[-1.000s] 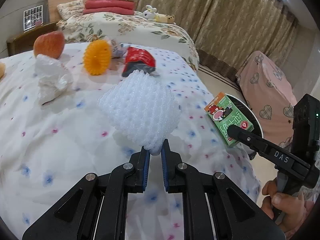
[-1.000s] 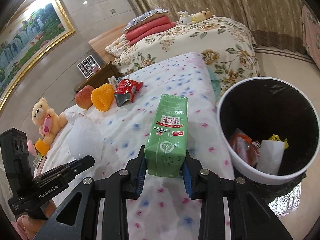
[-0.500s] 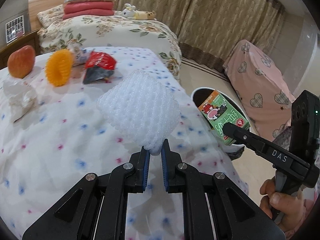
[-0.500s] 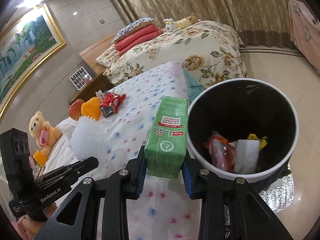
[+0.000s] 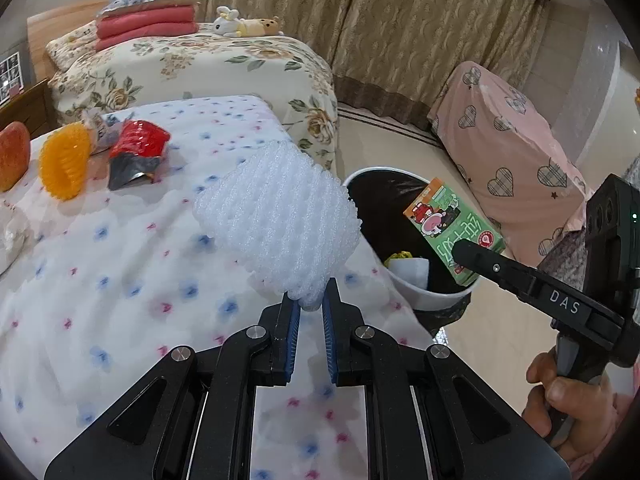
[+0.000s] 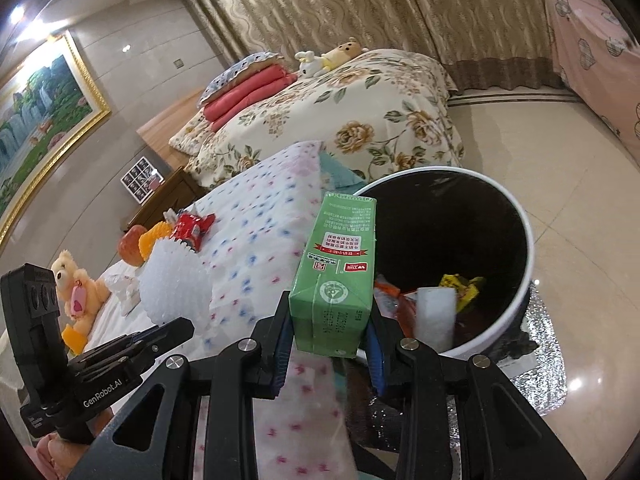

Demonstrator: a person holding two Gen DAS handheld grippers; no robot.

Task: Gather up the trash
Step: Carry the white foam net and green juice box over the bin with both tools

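Note:
My left gripper [image 5: 310,304] is shut on the lower edge of a white foam fruit net [image 5: 276,220], held up over the spotted bedspread [image 5: 120,264] near its corner. My right gripper [image 6: 329,330] is shut on a green drink carton [image 6: 340,276], which stands upright between the blue pads at the near rim of the round trash bin [image 6: 520,220]. In the left wrist view the carton [image 5: 452,226] hangs over the bin [image 5: 424,300]. The bin has a black liner and holds several wrappers and a white piece.
On the bedspread lie a red snack bag [image 5: 138,152], an orange foam net [image 5: 64,160], an apple [image 5: 12,156] and crumpled white paper [image 5: 8,236]. A teddy bear [image 6: 78,292] sits at the left. A floral bed [image 5: 200,68] and a pink covered seat [image 5: 508,152] stand beyond on the tiled floor.
Both grippers have travelled toward the bed's corner and the bin, each keeping its grip. The bin now sits close under the carton, and the items on the bedspread have slid to the left.

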